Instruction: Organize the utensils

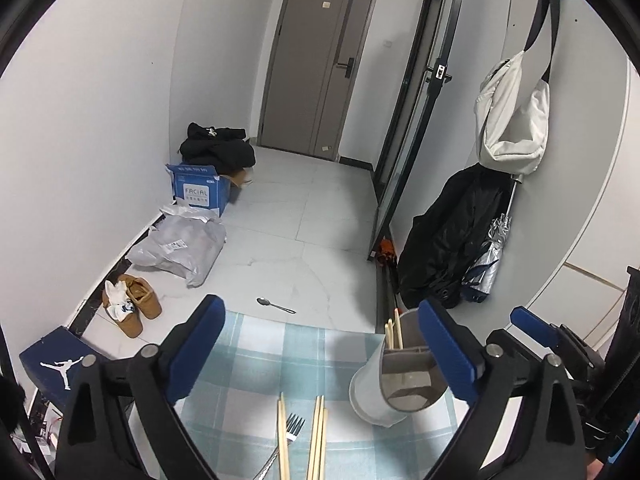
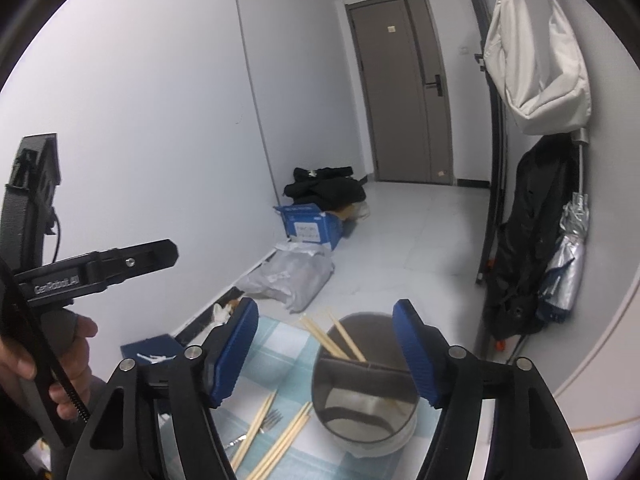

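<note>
Loose chopsticks and fork: flat on checked cloth, long axes near-to-far, left of holder; nearest left gripper, jaws apart, empty; right gripper apart over holder

Desk: utensil holder near the right edge, close to the far edge, with chopsticks standing in its far compartment. Loose chopsticks and a fork lie side by side on the desk left of the holder, toward the near edge. Floor: a spoon lies just beyond the desk's far edge.
</note>
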Motion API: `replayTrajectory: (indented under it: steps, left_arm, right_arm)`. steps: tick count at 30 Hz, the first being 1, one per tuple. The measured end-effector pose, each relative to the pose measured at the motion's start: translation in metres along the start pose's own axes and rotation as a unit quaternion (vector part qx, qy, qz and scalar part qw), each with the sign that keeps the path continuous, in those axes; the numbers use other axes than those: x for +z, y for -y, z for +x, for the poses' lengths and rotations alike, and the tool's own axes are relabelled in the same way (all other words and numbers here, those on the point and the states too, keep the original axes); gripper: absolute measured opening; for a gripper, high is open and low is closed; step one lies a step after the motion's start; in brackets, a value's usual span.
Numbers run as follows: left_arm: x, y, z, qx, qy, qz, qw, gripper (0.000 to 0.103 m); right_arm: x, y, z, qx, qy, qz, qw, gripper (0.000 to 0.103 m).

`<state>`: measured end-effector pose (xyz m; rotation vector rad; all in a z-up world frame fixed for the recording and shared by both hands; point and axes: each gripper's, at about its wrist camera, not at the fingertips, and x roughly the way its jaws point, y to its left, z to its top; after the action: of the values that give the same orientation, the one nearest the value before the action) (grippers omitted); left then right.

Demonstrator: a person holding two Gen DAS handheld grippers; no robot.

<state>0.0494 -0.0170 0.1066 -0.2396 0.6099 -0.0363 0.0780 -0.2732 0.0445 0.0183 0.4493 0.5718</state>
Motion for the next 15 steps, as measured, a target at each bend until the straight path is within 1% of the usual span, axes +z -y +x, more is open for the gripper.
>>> replayTrajectory:
  steps: [2, 4, 6, 10, 15]
  left_arm:
    - [-0.004, 0.0, -0.003, 0.0, 0.0, 0.004, 1.0, 0.096]
    - [-0.008, -0.001, -0.006, 0.003, 0.002, 0.009, 1.0, 0.096]
    - [-0.014, -0.002, -0.01, 0.005, 0.007, 0.013, 0.9999, 0.096]
    - [-0.027, -0.006, -0.016, 0.011, 0.013, 0.019, 0.9997, 0.097]
    - [-0.042, -0.013, -0.022, 0.017, 0.02, 0.021, 0.9994, 0.099]
  right_arm:
    - [-0.004, -0.005, -0.004, -0.004, 0.002, 0.001, 1.0, 0.071]
    - [-0.01, -0.011, -0.01, -0.011, 0.005, 0.002, 1.0, 0.075]
    - [-0.016, -0.015, -0.015, -0.013, 0.008, 0.005, 1.0, 0.076]
    - [-0.031, -0.023, -0.025, -0.024, 0.015, 0.008, 1.0, 0.083]
    - [-0.049, -0.034, -0.028, -0.03, 0.013, 0.007, 0.999, 0.085]
